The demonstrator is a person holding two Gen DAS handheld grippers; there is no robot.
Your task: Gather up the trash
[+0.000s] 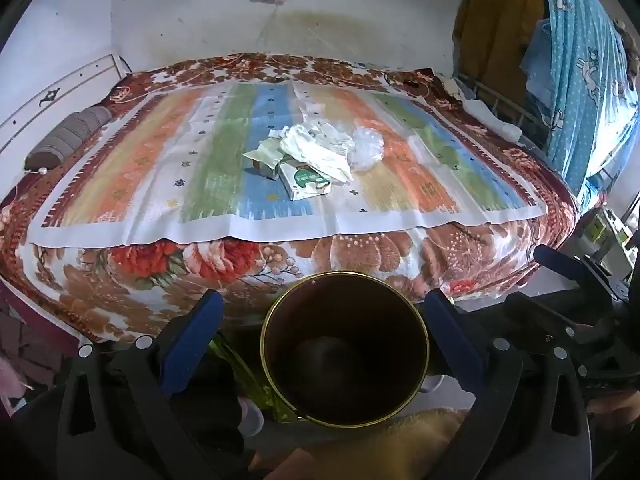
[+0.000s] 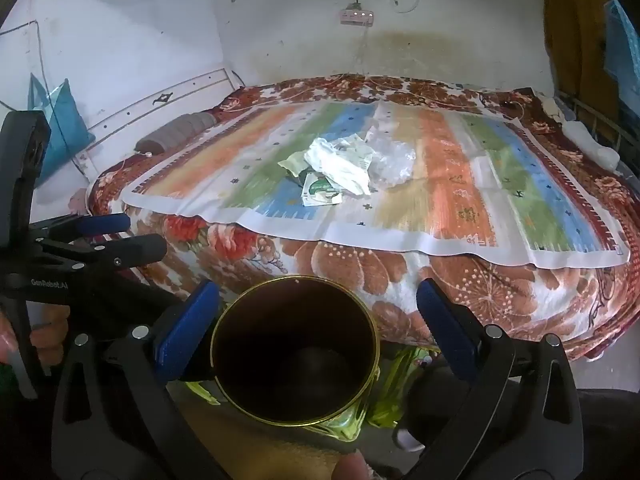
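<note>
Hidden: dark inside of the round gold-rimmed metal bin (image 1: 345, 350) hides any contents.
Count: one heap of crumpled white paper and plastic trash (image 1: 316, 156), far, mid-bed, on the striped cloth (image 1: 132, 168).
Left hand-held gripper (image 1: 326, 340): jaws wide, empty, straddling the near bin.
Right hand-held gripper (image 2: 318, 326): equally spread, empty, over the bin.

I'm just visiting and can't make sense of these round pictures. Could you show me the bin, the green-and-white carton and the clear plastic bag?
bin (image 1: 344, 376), left wrist view, dark inside wall.
green-and-white carton (image 1: 306, 180), left wrist view, printed top face.
clear plastic bag (image 2: 394, 160), right wrist view, crumpled middle.
</note>
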